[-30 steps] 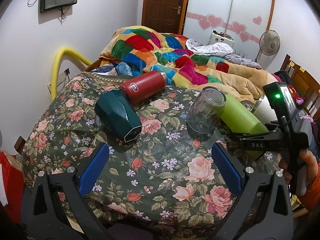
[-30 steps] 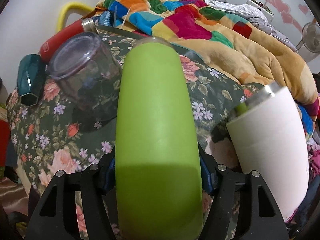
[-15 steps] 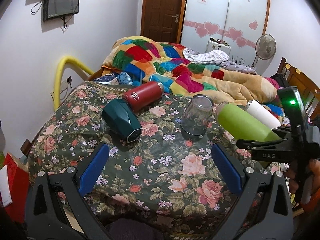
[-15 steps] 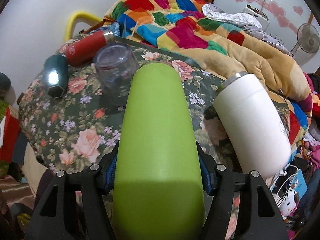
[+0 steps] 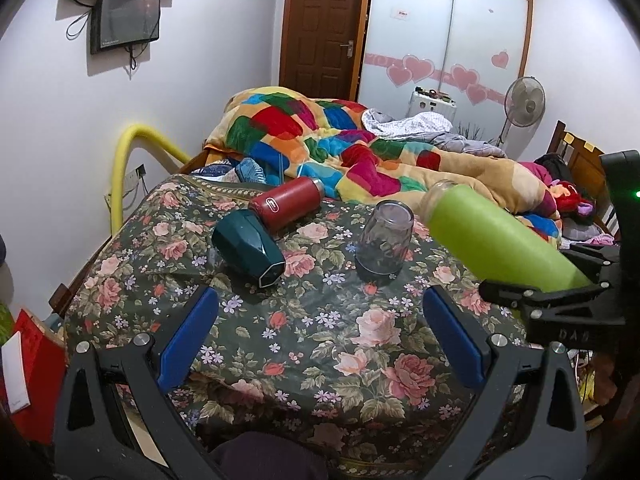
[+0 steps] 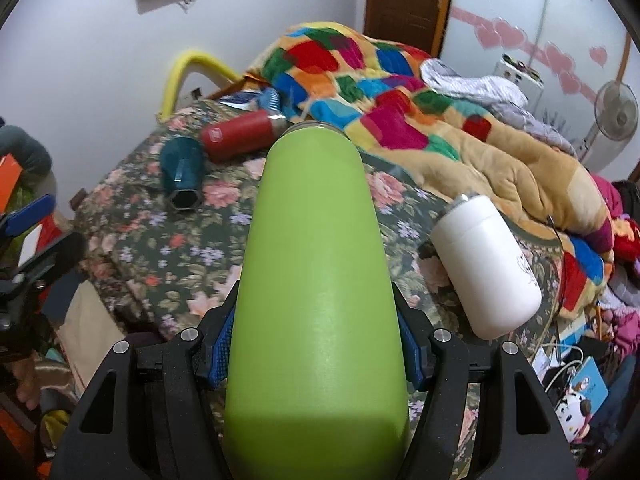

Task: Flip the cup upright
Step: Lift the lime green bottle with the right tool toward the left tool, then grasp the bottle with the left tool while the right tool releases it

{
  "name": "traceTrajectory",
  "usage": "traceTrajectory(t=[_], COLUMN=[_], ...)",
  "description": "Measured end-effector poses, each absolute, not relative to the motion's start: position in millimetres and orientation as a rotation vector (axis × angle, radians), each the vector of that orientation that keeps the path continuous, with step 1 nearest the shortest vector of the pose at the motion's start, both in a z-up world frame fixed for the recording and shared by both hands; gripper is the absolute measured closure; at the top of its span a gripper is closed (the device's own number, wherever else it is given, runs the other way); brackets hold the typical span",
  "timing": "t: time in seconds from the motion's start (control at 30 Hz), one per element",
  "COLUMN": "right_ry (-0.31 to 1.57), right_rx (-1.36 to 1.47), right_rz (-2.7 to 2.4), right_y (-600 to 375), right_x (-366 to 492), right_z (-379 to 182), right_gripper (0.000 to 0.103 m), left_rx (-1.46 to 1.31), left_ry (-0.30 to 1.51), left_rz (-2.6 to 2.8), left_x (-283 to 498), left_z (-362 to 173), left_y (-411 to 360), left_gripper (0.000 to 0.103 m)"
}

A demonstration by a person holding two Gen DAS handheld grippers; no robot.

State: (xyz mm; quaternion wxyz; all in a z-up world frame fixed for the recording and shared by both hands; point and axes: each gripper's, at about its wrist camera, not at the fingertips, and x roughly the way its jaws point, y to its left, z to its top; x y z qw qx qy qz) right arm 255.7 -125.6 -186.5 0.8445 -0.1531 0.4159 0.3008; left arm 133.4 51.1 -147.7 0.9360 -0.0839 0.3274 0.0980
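We've got the green cup (image 6: 316, 280) clamped in our right hand-held gripper (image 6: 316, 344), left hand-held gripper (image 5: 320, 344) wide open and empty, so we swing it gently upright, clear of the glass (image 5: 384, 242).

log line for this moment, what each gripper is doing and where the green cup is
right gripper: shut on green cup, off the floral tablecloth, tilted | left gripper: open, holding nothing | task: cup not upright yet
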Motion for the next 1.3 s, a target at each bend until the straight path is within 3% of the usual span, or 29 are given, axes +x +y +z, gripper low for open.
traceTrajectory(t=[0.67, 1.3], right_ry=[1.033, 1.115], right_rx=[-0.459, -0.475], right_rz=[0.757, 0.755], right_y=[-67, -69], right_x=[256, 265], right_z=[-274, -303], right_gripper=[0.041, 0.041], left_rx=[-0.186, -0.219], left_ry=[0.734, 0.816], left_rz=[0.225, 0.194], left_x=[149, 170], left_z=[-174, -195], left_y=[69, 66], left_gripper=[0.000, 0.000])
